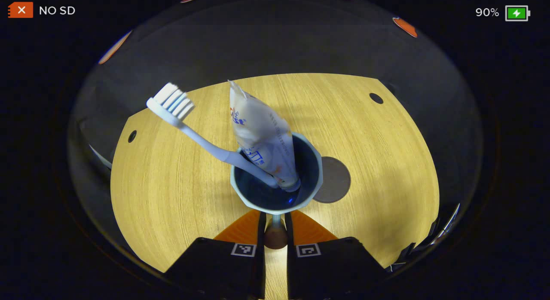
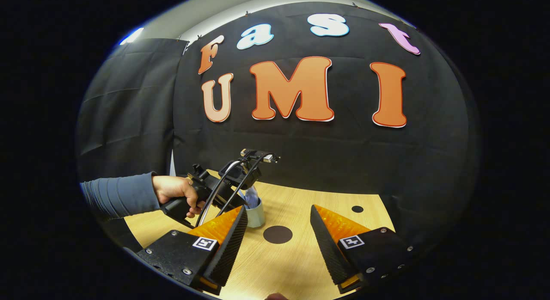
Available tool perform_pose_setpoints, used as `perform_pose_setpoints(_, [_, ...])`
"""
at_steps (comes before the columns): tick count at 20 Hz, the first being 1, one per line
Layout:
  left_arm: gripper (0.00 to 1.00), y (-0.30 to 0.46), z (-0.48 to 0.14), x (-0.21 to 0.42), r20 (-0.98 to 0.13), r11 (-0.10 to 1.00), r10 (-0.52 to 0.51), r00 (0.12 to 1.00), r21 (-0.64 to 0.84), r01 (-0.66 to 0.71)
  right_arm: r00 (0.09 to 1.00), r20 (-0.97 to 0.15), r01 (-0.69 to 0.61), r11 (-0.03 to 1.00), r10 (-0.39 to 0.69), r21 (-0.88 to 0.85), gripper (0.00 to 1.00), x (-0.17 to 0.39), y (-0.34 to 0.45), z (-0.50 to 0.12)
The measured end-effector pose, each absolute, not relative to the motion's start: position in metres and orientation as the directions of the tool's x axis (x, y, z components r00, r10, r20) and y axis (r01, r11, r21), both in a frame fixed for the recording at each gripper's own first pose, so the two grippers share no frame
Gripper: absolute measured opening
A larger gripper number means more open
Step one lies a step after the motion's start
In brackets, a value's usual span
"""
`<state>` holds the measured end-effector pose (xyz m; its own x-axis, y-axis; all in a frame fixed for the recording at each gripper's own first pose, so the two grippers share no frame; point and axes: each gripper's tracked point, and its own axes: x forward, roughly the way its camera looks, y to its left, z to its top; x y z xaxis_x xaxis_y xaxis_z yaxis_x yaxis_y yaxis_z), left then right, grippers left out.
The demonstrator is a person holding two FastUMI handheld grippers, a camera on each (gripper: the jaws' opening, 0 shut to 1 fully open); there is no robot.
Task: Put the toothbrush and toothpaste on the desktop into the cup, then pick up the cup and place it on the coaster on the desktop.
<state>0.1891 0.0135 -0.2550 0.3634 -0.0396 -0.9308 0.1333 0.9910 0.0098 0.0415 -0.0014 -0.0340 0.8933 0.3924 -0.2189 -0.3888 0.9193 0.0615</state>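
A pale cup (image 1: 275, 205) with a dark inside holds a white toothbrush (image 1: 189, 128), bristles up and leaning left, and a white toothpaste tube (image 1: 262, 136), cap down. My left gripper (image 1: 275, 217) is shut on the cup's near wall. A dark round coaster (image 1: 337, 179) lies on the wooden desktop (image 1: 172, 184), just right of the cup and partly behind it. In the right gripper view the cup (image 2: 258, 216) is just left of the coaster (image 2: 277, 234); whether it touches the desktop I cannot tell. My right gripper (image 2: 278, 208) hangs open and empty, nearer than the coaster.
A person's hand (image 2: 172, 190) and grey sleeve (image 2: 120, 197) hold the left gripper from the left. Small dark holes (image 1: 376, 98) (image 1: 132, 136) mark the desktop's far corners. Black cloth walls close in the desk at the back and sides.
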Motion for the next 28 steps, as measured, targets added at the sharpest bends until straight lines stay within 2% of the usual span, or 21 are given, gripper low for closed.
perform_pose_setpoints(10, [0.21,0.019,-0.244,0.193,-0.934,0.974,-0.101,0.342,-0.022,0.226,0.924,-0.22,-0.312,0.949,0.314,0.042,0.88,0.025,-0.047,-0.036])
perform_pose_setpoints(22, [0.19,0.022,-0.244,0.187,-0.952,0.974,-0.066,0.3,0.003,0.226,0.918,-0.256,-0.294,0.953,0.302,0.069,0.88,0.025,-0.058,-0.059])
perform_pose_setpoints(25, [0.28,0.021,-0.236,0.183,-0.946,0.969,-0.08,0.315,0.0,0.245,0.921,-0.259,-0.281,0.957,0.29,0.072,0.88,0.029,-0.061,-0.06])
perform_pose_setpoints(26, [0.4,0.021,-0.232,0.183,-0.942,0.968,-0.08,0.326,0.004,0.25,0.922,-0.257,-0.278,0.957,0.289,0.081,0.88,0.031,-0.061,-0.059])
perform_pose_setpoints(28, [0.57,0.026,-0.22,0.181,-0.927,0.967,-0.084,0.366,0.012,0.254,0.923,-0.257,-0.271,0.958,0.287,0.097,0.88,0.032,-0.062,-0.06])
